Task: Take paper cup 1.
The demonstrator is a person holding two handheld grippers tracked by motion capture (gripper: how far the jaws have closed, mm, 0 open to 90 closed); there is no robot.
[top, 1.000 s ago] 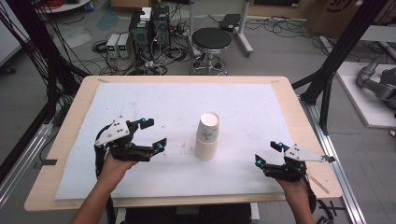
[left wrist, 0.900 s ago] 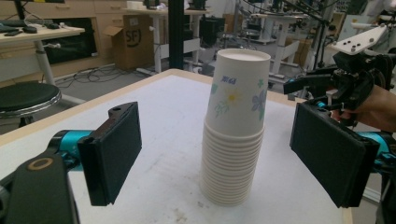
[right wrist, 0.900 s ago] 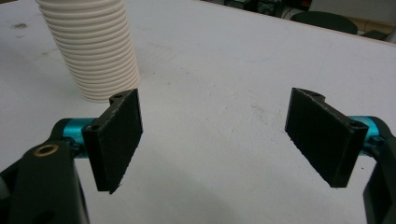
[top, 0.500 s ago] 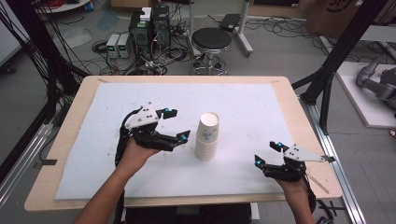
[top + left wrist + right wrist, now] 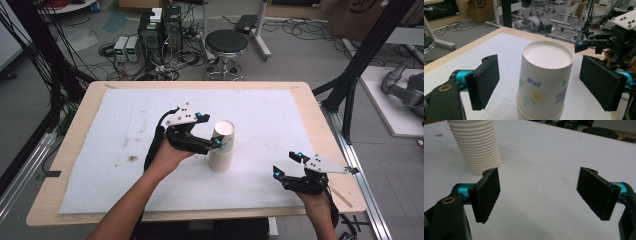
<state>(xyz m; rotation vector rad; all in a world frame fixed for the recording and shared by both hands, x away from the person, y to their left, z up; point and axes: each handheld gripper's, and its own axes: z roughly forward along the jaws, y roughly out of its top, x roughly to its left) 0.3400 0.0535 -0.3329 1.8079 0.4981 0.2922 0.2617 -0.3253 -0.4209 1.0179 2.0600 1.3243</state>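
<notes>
A stack of upside-down white paper cups [image 5: 221, 149] stands in the middle of the white mat [image 5: 280, 115]. The top cup [image 5: 545, 75] has a flower print and blue lettering. My left gripper [image 5: 208, 129] is open, one jaw on each side of the top cup [image 5: 541, 82], and neither pad [image 5: 484, 80] touches it. My right gripper [image 5: 284, 164] is open near the table's front right, holding nothing. In the right gripper view the ribbed rims of the stack [image 5: 480, 147] rise at the upper left, beyond that gripper's open jaws [image 5: 541, 195].
The mat covers most of a wooden table [image 5: 65, 145] and has dark smudges at its left [image 5: 131, 158]. Behind the table stand a black stool [image 5: 226, 42], computer boxes and cables on the floor. Black frame posts rise on both sides.
My left gripper has moved right and away from the person, from the mat's left part to the cup stack, and now straddles the top cup. The right gripper has stayed put.
</notes>
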